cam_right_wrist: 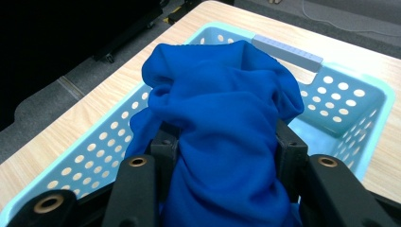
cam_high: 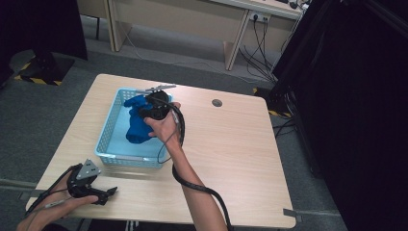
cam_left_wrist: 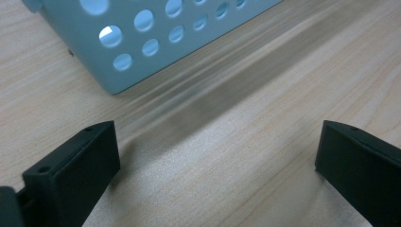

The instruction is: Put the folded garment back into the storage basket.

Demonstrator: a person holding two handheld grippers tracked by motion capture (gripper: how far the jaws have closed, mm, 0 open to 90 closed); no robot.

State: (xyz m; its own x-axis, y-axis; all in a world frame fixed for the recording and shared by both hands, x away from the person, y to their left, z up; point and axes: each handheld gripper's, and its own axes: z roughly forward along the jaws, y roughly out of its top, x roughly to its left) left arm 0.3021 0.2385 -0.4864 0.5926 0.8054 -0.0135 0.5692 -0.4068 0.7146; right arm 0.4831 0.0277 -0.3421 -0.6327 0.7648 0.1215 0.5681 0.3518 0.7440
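Blue cloth point(cam_high: 137, 122) bunched over the pale basket point(cam_high: 108, 137), right gripper point(cam_high: 156, 108) above it. Left gripper point(cam_left_wrist: 213, 156): jaws wide, empty, on the table point(cam_left_wrist: 236, 94). Right gripper view: jaws clamp the cloth point(cam_right_wrist: 222, 142); keep the squeeze firm and lower it well inside the rim.

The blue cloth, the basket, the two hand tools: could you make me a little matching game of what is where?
Things:
1. blue cloth
2. basket
3. left gripper
4. right gripper

States:
A. open above bare table
B. clamped on fabric
C. bunched between two jaws
D. pale blue, with holes

Pairs: 1-C, 2-D, 3-A, 4-B
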